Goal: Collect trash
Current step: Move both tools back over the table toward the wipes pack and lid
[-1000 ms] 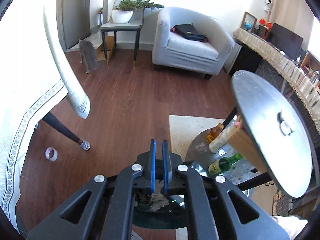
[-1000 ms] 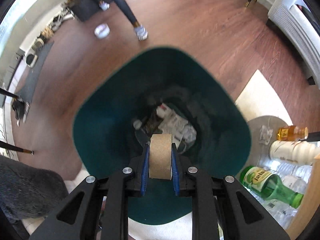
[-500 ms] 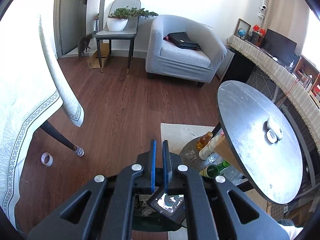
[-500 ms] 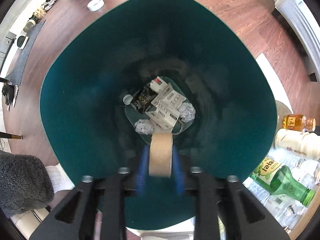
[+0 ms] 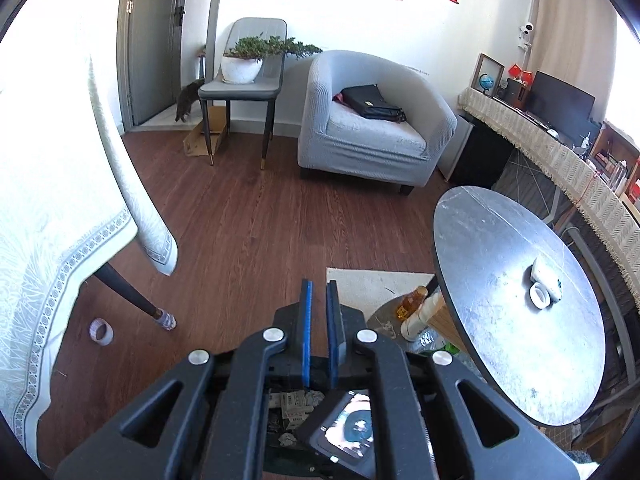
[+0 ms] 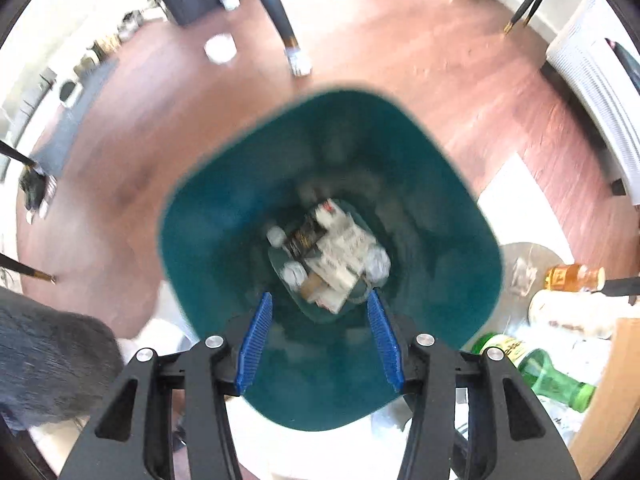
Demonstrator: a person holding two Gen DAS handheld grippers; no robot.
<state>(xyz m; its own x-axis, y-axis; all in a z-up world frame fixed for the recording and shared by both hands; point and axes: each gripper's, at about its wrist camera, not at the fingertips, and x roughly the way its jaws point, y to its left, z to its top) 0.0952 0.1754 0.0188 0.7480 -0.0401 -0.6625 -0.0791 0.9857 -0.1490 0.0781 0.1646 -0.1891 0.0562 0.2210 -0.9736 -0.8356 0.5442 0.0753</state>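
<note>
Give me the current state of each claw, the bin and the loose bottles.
Right claw: open, empty, above the bin.
Left claw: shut, nothing visible between its pads.
Teal bin: upright, uncovered, trash at the bottom.
Cardboard roll: lying among the trash.
Green bottle: on its side.
Amber bottle: on its side.

Bin (image 6: 460, 240) mouth open below; bottles (image 6: 556, 376) crowd its right (floor-level).

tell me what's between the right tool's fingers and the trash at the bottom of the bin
Nothing solid. In the right wrist view the right tool hangs open above the teal bin, with only the bin's bare inner wall and open air down to the trash pile.
</note>
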